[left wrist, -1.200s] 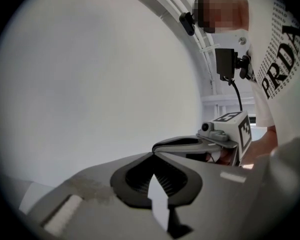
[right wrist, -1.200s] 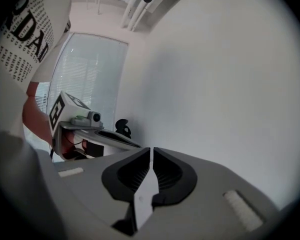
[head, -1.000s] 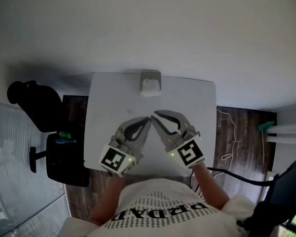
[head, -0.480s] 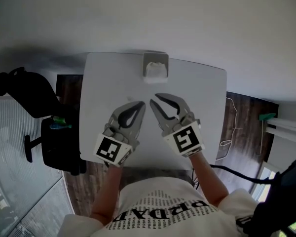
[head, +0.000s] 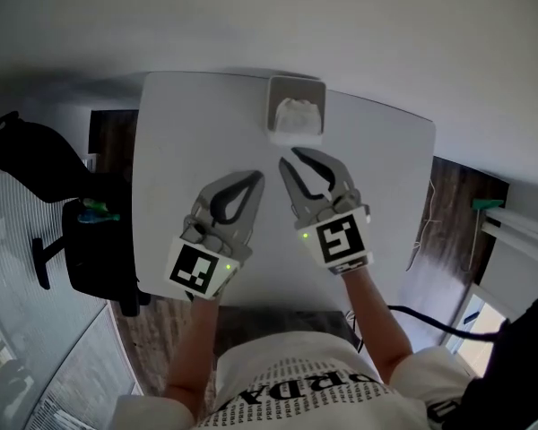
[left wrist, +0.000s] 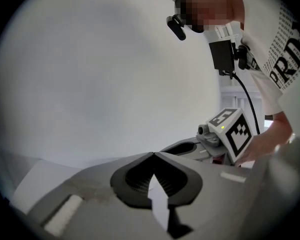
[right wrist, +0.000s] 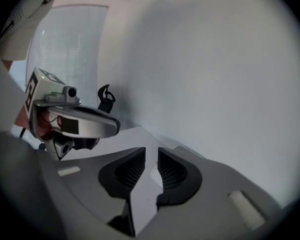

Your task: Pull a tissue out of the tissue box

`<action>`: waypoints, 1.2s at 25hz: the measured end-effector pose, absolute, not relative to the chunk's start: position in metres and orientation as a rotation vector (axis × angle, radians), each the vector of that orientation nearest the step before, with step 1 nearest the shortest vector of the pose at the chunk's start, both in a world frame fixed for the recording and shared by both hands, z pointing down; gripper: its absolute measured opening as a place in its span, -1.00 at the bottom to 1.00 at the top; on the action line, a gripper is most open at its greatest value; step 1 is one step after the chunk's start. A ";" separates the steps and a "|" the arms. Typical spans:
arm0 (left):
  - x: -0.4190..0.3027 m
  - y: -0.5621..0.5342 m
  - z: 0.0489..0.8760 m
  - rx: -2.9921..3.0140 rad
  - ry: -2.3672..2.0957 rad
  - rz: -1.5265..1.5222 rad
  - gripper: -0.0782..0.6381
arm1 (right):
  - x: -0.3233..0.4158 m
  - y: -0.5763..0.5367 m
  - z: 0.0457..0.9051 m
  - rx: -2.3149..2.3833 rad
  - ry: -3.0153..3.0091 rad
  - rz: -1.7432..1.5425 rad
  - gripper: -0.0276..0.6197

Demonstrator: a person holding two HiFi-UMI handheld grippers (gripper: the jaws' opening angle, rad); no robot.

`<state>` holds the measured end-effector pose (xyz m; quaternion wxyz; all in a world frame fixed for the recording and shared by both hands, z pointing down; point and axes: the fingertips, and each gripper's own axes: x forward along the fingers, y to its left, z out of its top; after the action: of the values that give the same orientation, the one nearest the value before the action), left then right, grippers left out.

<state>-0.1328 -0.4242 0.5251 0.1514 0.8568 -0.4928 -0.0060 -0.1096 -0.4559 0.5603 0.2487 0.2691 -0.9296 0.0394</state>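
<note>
One tissue box [head: 296, 106], left tongs [head: 257, 176] closed, right tongs [head: 288, 156] parted

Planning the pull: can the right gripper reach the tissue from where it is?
Probably yes. The right gripper sits just short of the box, fingers slightly apart and pointing toward the tissue, with only bare table between them.

The tissue box [head: 316, 92] and table [head: 179, 141] are white, the floor [head: 448, 195] dark brown.
</note>
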 end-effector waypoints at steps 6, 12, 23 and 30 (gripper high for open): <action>-0.138 -0.437 0.552 2.415 -1.419 -0.030 -0.80 | -0.114 -0.469 0.598 0.736 -2.455 0.122 -0.66; -0.144 -0.449 0.568 2.390 -1.416 -0.050 -0.80 | -0.119 -0.476 0.622 0.718 -2.400 0.103 -0.65; -0.146 -0.458 0.597 2.350 -1.391 -0.051 -0.80 | -0.127 -0.486 0.657 0.683 -2.323 0.023 -0.64; -0.144 -0.458 0.602 2.340 -1.378 -0.068 -0.80 | -0.126 -0.492 0.652 0.730 -2.256 -0.157 -0.65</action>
<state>-0.1437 -0.4583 0.6023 0.2110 0.8420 -0.4958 -0.0246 -0.1263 -0.4915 0.6525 0.3734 0.2850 -0.8807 -0.0614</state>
